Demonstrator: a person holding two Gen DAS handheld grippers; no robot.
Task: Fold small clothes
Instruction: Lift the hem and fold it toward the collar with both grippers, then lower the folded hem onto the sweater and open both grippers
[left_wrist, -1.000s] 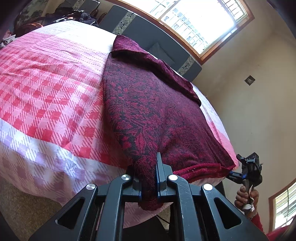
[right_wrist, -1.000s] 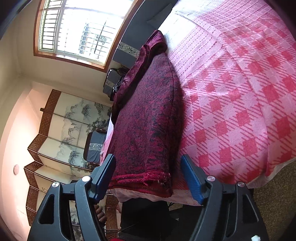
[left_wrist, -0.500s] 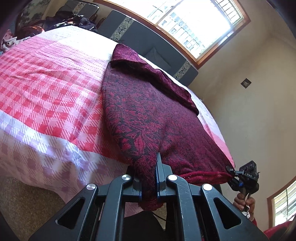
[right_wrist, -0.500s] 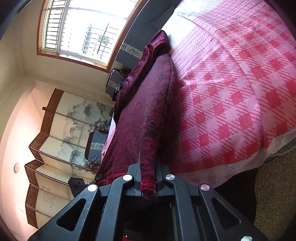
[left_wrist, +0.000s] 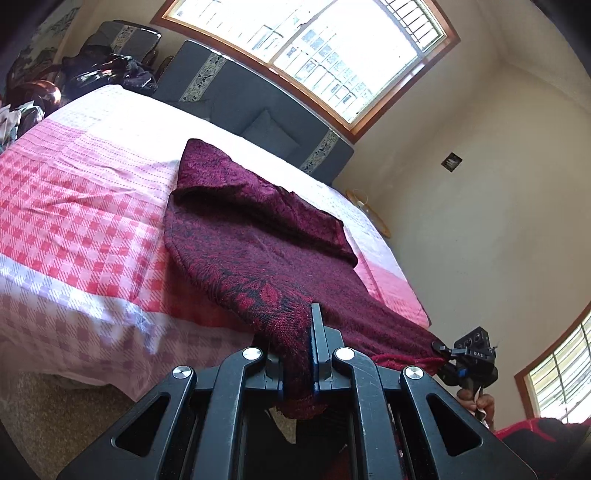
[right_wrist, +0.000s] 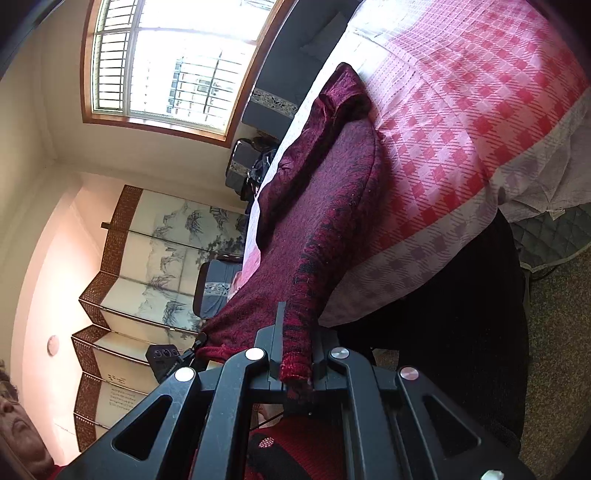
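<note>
While both corners of the garment were gripped, the dark red and black patterned knitted sweater (left_wrist: 258, 254) lay spread across the bed, its hem end pulled out past the bed's near edge and hanging in the air between the two tools. The left claw (left_wrist: 295, 354) was pressed together on one hem corner, the knit bunched into a thick fold between its fingers with a short tail of fabric hanging below them. The right claw (right_wrist: 297, 354) was likewise pinched shut on the other hem corner, a narrow ribbed strip of cloth running straight out of its fingers up to the body of the sweater (right_wrist: 317, 206). From the left wrist view, the right claw (left_wrist: 441, 349) showed at the far corner of the hem, held by a hand (left_wrist: 476, 400). From the right wrist view, the left claw (right_wrist: 199, 341) showed small at the opposite corner of the hem.

Farther up the bed the sweater's upper part was folded over on itself, a sleeve lying across the body. The bed wore a pink and red checked bedspread (left_wrist: 74, 221), with a dark grey cushioned headboard (left_wrist: 236, 92) beyond it and a barred wooden-framed window (left_wrist: 314, 48) above.
</note>
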